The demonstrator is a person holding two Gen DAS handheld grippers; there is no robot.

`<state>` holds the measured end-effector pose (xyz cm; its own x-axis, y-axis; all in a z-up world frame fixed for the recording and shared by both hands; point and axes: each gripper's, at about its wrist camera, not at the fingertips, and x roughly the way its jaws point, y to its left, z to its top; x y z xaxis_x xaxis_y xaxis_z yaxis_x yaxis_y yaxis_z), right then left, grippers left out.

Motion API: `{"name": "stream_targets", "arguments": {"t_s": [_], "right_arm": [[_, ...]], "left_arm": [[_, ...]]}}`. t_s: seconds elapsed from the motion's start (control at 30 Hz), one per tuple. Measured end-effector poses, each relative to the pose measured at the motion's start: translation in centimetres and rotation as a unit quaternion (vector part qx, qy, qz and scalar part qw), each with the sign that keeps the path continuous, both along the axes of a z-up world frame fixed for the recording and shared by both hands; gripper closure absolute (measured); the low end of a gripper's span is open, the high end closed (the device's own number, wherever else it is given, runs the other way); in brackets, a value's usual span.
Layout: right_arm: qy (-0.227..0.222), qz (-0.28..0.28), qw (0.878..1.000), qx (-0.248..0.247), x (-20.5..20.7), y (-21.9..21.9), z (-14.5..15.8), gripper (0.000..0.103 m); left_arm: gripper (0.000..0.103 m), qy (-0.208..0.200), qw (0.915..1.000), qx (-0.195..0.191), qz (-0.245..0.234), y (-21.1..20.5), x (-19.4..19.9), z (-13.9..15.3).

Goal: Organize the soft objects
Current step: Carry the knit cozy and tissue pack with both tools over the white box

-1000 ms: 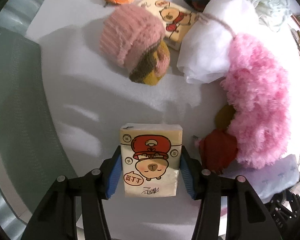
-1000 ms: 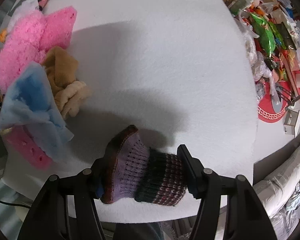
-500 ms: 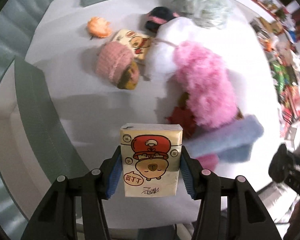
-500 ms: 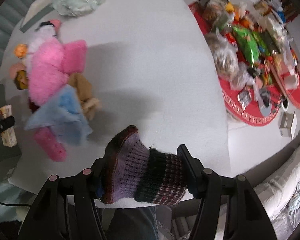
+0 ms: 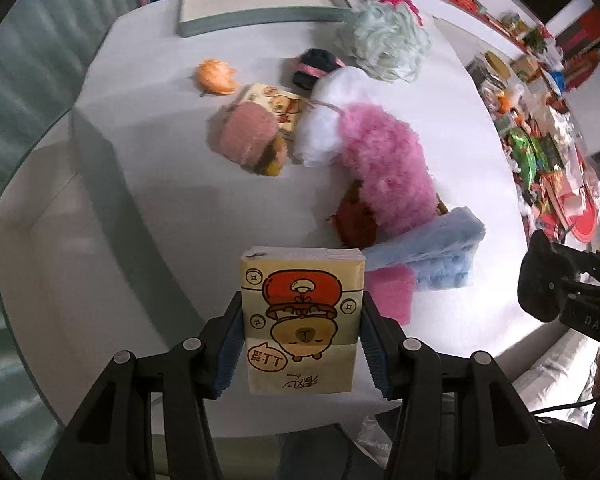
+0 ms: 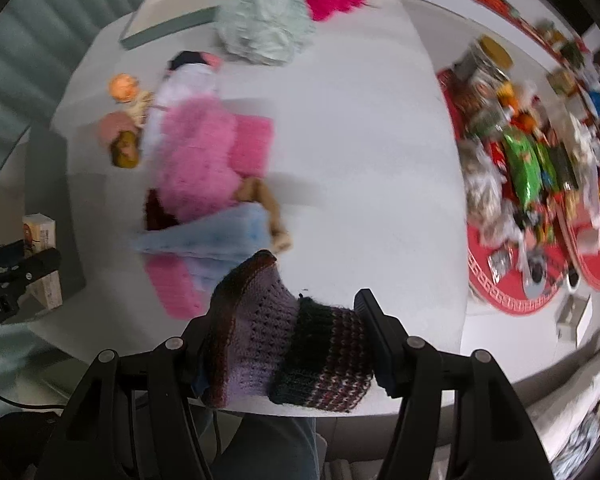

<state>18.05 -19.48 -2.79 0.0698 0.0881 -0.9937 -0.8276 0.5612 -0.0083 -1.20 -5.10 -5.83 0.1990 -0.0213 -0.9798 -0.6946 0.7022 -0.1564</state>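
My left gripper (image 5: 302,346) clamped on yellow cartoon-printed tissue pack (image 5: 302,320), blue pads on its two long sides, held clear above white table (image 5: 228,208). Pack looked light, squashy, film slippery; mid-side hold seemed best. My right gripper (image 6: 290,344) pinched purple-and-dark knitted sock (image 6: 284,340) at bunched middle; limp, light, stretchy. Fluffy pink pile (image 5: 384,168) lay well ahead of left fingers.

Both the left gripper (image 5: 302,340) and right gripper (image 6: 288,344) have black angular arms with silver screws and blue-padded fingers (image 5: 228,344).
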Motion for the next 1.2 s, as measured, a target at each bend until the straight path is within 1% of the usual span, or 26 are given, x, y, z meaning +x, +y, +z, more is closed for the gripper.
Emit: {"name": "stream_targets", "arguments": {"t_s": [0.23, 0.37, 0.47, 0.67, 0.73, 0.8, 0.87, 0.93, 1.07, 1.2], "right_arm": [[0.000, 0.066, 0.998, 0.018, -2.8, 3.7, 1.2, 0.038], [0.007, 0.104, 0.994, 0.027, -4.5, 6.2, 1.5, 0.038], [0.011, 0.132, 0.991, 0.033, -6.0, 8.1, 1.7, 0.038], [0.021, 0.198, 0.979, 0.046, -9.9, 12.2, 2.4, 0.038], [0.027, 0.225, 0.973, 0.051, -11.5, 13.7, 2.6, 0.038], [0.035, 0.246, 0.967, 0.057, -13.0, 15.1, 2.8, 0.038], [0.046, 0.263, 0.962, 0.063, -14.5, 16.8, 2.8, 0.038], [0.057, 0.277, 0.957, 0.070, -16.0, 18.3, 2.8, 0.038], [0.073, 0.311, 0.945, 0.076, -19.0, 21.3, 2.3, 0.038], [0.080, 0.330, 0.938, 0.076, -21.2, 24.2, 1.7, 0.038]], "left_arm": [[0.048, -0.008, 0.9982, 0.011, 0.059, 1.7, -3.5, 0.8], [0.048, -0.008, 0.9948, 0.015, 0.100, 2.8, -6.2, 1.4], [0.048, -0.009, 0.9906, 0.015, 0.136, 3.6, -8.4, 1.7], [0.048, -0.023, 0.9778, 0.023, 0.207, 5.1, -12.5, 2.9], [0.048, -0.029, 0.9721, 0.029, 0.231, 5.6, -13.8, 3.3], [0.048, -0.026, 0.9671, 0.044, 0.249, 6.3, -14.9, 3.7], [0.048, -0.027, 0.9620, 0.047, 0.268, 7.0, -16.0, 3.9], [0.048, -0.025, 0.9566, 0.052, 0.286, 7.9, -17.1, 3.8], [0.048, -0.013, 0.9483, 0.059, 0.312, 9.2, -18.8, 3.1], [0.048, -0.006, 0.9428, 0.053, 0.329, 10.6, -19.7, 1.6]]}}
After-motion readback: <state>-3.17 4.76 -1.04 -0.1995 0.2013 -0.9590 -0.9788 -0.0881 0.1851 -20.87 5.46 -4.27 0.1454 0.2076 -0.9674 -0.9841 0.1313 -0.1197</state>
